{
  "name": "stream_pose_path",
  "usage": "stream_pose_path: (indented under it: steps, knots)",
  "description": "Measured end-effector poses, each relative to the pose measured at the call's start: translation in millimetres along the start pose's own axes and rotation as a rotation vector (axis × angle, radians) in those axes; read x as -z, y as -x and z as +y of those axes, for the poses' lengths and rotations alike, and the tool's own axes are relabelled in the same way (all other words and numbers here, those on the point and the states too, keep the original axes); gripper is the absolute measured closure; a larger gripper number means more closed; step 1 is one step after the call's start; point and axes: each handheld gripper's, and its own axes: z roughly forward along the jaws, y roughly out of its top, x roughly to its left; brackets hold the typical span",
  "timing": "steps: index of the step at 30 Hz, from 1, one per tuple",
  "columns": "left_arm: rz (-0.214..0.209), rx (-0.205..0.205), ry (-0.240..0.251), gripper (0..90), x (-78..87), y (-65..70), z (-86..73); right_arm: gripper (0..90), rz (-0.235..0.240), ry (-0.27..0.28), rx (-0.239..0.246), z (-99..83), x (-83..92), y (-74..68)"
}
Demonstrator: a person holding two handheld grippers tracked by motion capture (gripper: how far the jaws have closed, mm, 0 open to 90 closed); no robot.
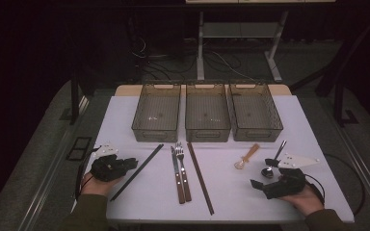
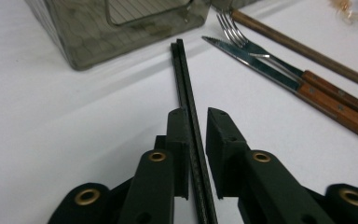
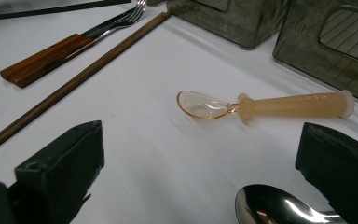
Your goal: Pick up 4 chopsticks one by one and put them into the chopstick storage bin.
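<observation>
Your left gripper (image 2: 196, 123) straddles black chopsticks (image 2: 186, 100) near desk's left front corner. Jaws nearly closed: left pad touching sticks, right pad with small gap, grip not yet firm. Chopsticks lie flat on desk, slanting from front left toward left bin (image 1: 157, 111) at back. Your right gripper (image 3: 200, 163) gapes wide, holds nothing, near right front edge, over metal spoon (image 3: 279, 207); amber spoon (image 3: 265, 106) just beyond.
</observation>
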Motion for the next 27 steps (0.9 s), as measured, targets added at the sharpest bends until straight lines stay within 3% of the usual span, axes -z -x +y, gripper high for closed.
stream_pose_path:
  steps: [5, 17, 27]
  knots:
    - [-0.001, -0.003, -0.048, 81.7, -4.0, 0.2, -1.2, 1.3, -0.004, -0.003, 0.006, -0.1, -0.2, -0.2]
    - [-0.004, -0.005, -0.108, 82.3, -9.1, 0.1, -2.7, 1.3, -0.006, -0.004, 0.012, -0.3, -0.4, -1.1]
    - [-0.002, -0.008, -0.127, 81.9, -12.2, -0.2, -4.0, 1.3, -0.006, -0.002, 0.016, -0.3, -0.5, -1.2]
